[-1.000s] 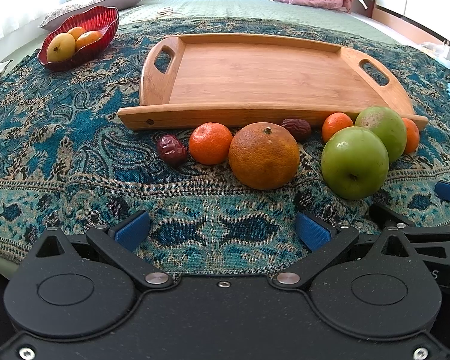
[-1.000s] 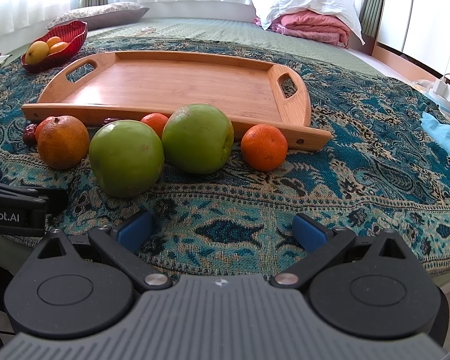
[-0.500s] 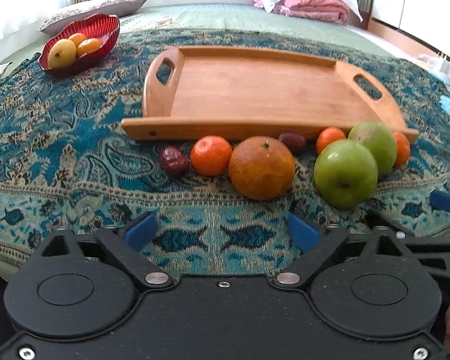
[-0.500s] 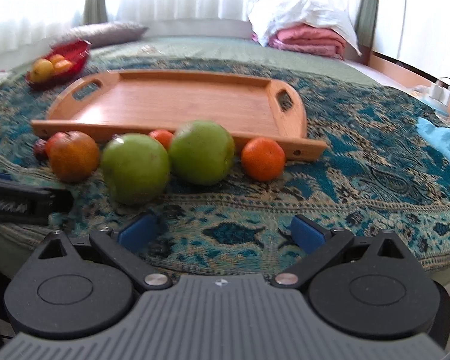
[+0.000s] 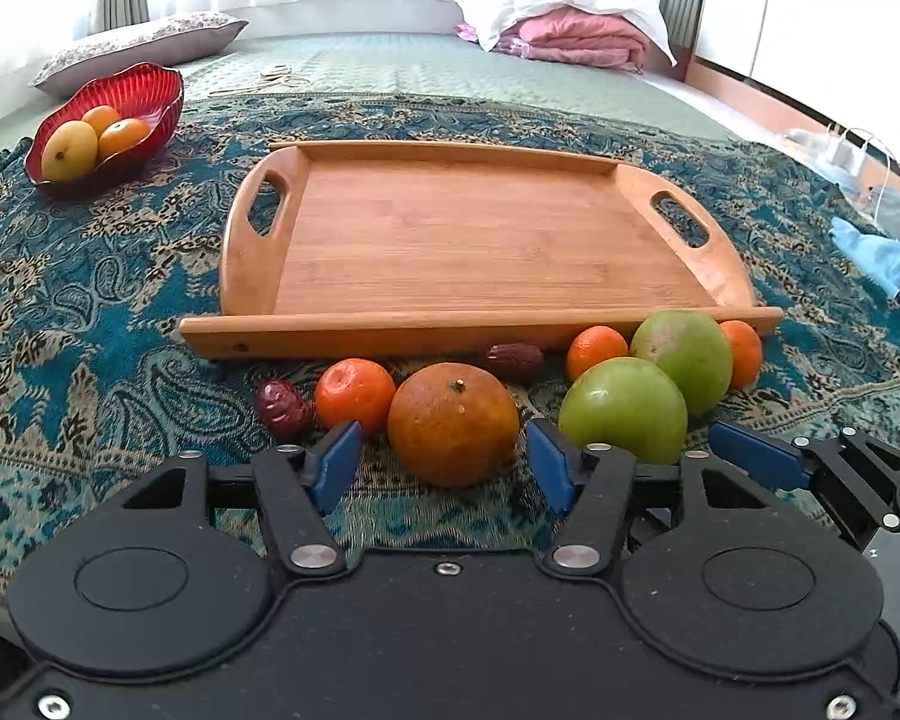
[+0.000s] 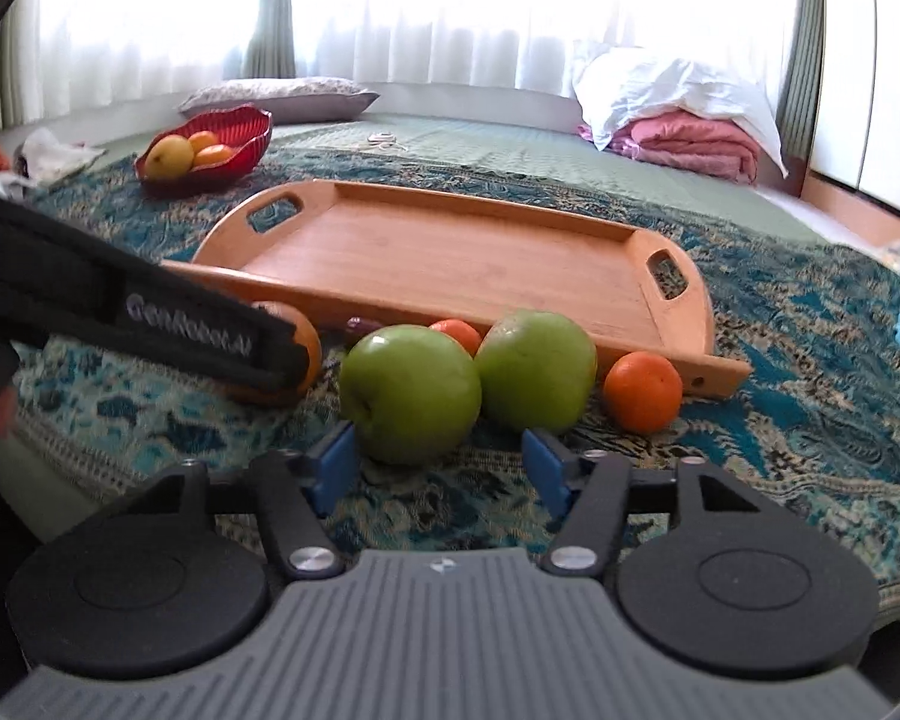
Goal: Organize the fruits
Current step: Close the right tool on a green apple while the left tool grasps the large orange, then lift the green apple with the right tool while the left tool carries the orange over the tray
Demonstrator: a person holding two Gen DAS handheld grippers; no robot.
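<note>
An empty wooden tray [image 5: 468,240] lies on the patterned cloth; it also shows in the right wrist view [image 6: 468,264]. A row of fruit lies along its near edge: a large orange [image 5: 453,423], a small mandarin [image 5: 354,394], two dark dates [image 5: 282,408], two green apples [image 5: 624,411] and more mandarins [image 5: 596,350]. My left gripper [image 5: 444,465] is open, its blue pads either side of the large orange's near face. My right gripper [image 6: 438,462] is open just in front of the left green apple [image 6: 410,392], beside the second apple [image 6: 536,370] and a mandarin [image 6: 642,382].
A red bowl [image 5: 123,102] with yellow and orange fruit stands at the far left. A pillow [image 5: 138,48] and folded pink bedding [image 5: 576,42] lie behind. A blue cloth [image 5: 876,252] lies at the right. The left gripper's body [image 6: 120,306] crosses the right wrist view.
Both grippers have moved forward to the fruit row. The left one now straddles the large orange's front; the right one has closed in on the left green apple.
</note>
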